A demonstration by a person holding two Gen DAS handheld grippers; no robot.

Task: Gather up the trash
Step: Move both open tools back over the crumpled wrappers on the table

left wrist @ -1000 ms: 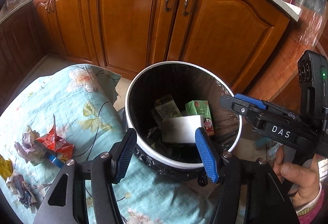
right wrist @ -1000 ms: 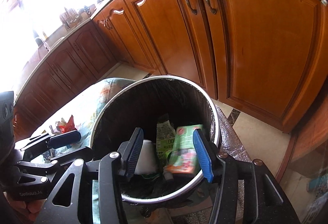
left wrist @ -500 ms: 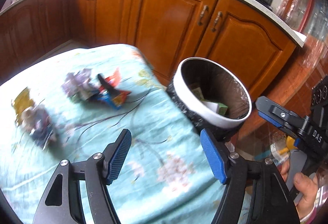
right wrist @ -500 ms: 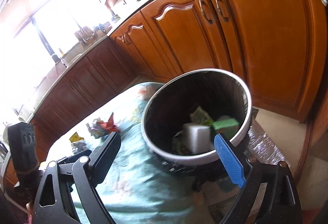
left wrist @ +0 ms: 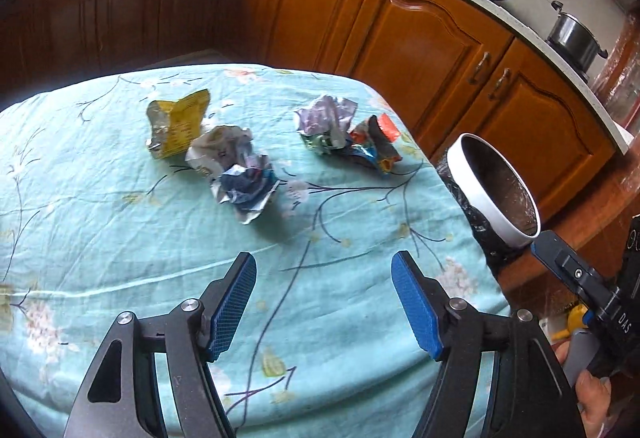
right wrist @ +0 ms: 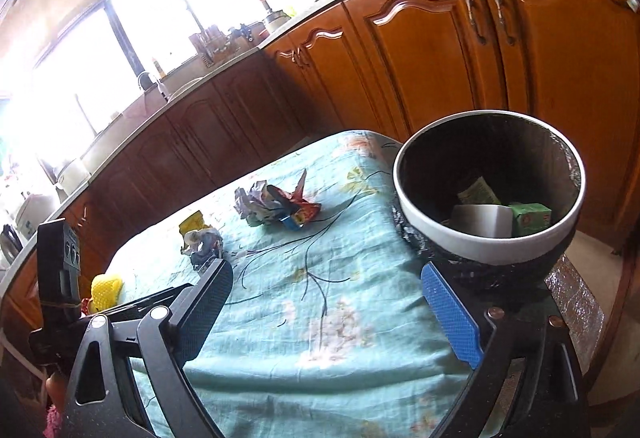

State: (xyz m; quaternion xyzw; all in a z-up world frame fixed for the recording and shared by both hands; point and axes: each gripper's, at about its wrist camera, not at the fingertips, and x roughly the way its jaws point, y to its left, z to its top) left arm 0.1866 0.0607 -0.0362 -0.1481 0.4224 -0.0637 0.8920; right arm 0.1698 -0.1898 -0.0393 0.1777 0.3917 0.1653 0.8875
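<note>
Several crumpled wrappers lie on the teal floral tablecloth (left wrist: 120,238): a yellow one (left wrist: 178,123), a silver-blue one (left wrist: 236,169), a silver-purple one (left wrist: 326,117) and a red one (left wrist: 374,143). My left gripper (left wrist: 323,262) hovers open over bare cloth in front of them, with nothing between its blue pads. My right gripper (right wrist: 326,270) is open wide and empty over the table's near corner, left of the white-rimmed bin (right wrist: 480,250). The bin holds a white box (right wrist: 480,220), a green carton (right wrist: 530,217) and a green packet (right wrist: 478,191).
The bin (left wrist: 468,173) stands against the table's right edge. Brown cabinet doors (left wrist: 420,37) run behind table and bin, with pots on the counter above. The right gripper's body (left wrist: 576,278) and a hand show at the left view's right edge. The left gripper's body (right wrist: 60,266) is at the right view's left edge.
Both grippers have swung away from above the bin to over the tablecloth, so the wrappers now lie ahead. The right jaws have spread much wider, the left a little.
</note>
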